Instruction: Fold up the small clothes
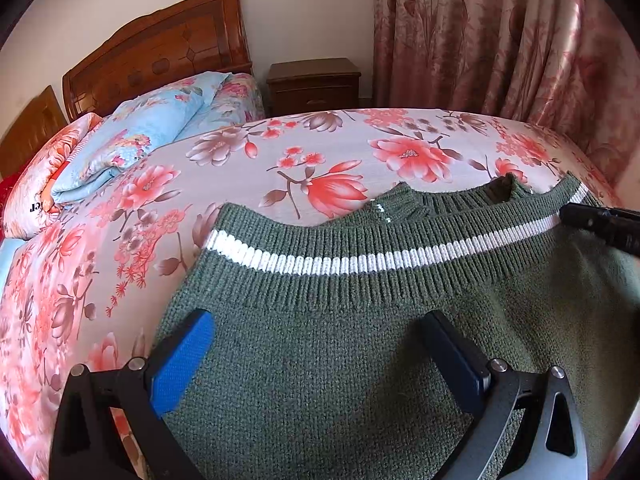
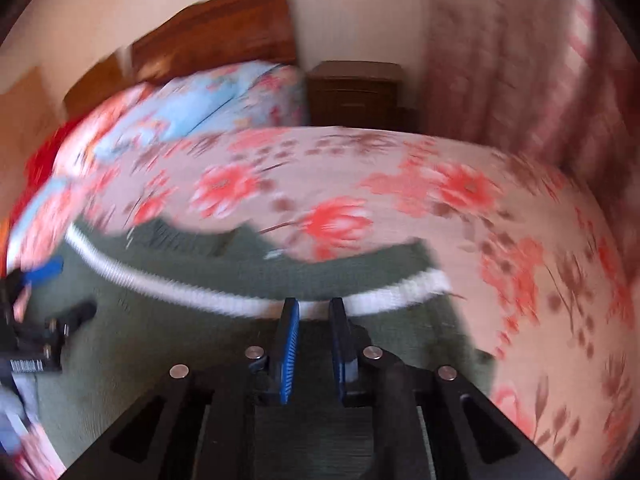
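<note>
Holding your left gripper [image 1: 316, 344] with its jaws spread wide, you have it low over the green sweater [image 1: 340, 360], one blue pad [image 1: 182, 360] at the garment's left edge, nothing pinched. Your right gripper [image 2: 314, 312] has its pads [image 2: 290, 344] nearly together over the knit near the white stripe [image 1: 360, 262]; blur hides whether fabric is caught between them. The sweater lies spread on the floral bed [image 1: 280, 160], hem band facing the headboard [image 1: 160, 48], with a folded blue quilt [image 1: 160, 128] beyond.

Floral bed [image 1: 320, 152], carved wooden headboard [image 1: 160, 48], dark nightstand [image 1: 314, 82], pink floral curtains [image 1: 500, 32].
</note>
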Action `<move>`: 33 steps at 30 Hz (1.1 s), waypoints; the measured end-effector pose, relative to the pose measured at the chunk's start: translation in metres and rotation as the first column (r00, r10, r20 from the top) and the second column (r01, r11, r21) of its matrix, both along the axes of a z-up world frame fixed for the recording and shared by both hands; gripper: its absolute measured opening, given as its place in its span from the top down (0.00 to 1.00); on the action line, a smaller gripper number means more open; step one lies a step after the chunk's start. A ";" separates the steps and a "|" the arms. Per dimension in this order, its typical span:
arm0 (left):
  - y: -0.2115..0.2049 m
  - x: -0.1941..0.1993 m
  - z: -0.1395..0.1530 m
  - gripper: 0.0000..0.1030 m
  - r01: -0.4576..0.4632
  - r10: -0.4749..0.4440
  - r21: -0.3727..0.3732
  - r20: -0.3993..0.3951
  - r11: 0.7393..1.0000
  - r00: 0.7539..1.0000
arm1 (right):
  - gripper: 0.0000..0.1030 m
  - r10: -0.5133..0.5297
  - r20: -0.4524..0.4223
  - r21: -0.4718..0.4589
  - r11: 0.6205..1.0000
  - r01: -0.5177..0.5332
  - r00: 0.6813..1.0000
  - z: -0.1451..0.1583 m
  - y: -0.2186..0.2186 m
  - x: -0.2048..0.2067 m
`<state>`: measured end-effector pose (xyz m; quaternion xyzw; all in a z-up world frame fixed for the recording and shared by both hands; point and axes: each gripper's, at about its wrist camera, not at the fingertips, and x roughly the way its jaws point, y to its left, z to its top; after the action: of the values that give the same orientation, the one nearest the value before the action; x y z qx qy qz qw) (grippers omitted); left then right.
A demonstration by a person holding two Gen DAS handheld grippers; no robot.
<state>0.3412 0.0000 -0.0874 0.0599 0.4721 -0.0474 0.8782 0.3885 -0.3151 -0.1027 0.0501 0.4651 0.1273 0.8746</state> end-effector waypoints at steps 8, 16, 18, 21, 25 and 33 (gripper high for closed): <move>0.000 0.000 0.000 0.00 -0.001 0.001 -0.003 -0.001 1.000 1.000 | 0.84 0.091 0.074 -0.021 0.996 -0.090 0.993 0.027 0.037 -0.032; 0.000 0.000 0.001 0.00 0.000 0.000 -0.004 -0.002 1.000 1.000 | 0.83 0.119 0.057 -0.079 0.990 -0.114 0.991 0.006 0.030 -0.051; 0.000 0.000 0.000 0.00 0.000 0.000 -0.004 -0.002 1.000 1.000 | 0.83 0.058 0.053 -0.088 0.995 -0.053 0.997 0.003 0.006 -0.051; 0.000 0.000 0.001 0.00 -0.002 0.002 -0.008 -0.003 1.000 1.000 | 0.84 0.020 0.047 -0.029 0.999 -0.018 0.999 0.003 -0.021 -0.054; -0.001 0.000 0.001 0.00 -0.002 0.002 -0.009 -0.005 1.000 1.000 | 0.82 0.007 0.065 -0.071 0.997 -0.002 0.998 0.007 -0.008 -0.058; -0.001 0.001 0.001 0.00 -0.006 0.006 -0.009 -0.007 1.000 1.000 | 0.82 0.210 0.119 -0.058 0.977 -0.204 0.970 0.023 0.072 -0.081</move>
<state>0.3422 -0.0008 -0.0867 0.0544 0.4750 -0.0469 0.8770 0.3073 -0.2435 -0.0795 -0.0266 0.4152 0.2102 0.8847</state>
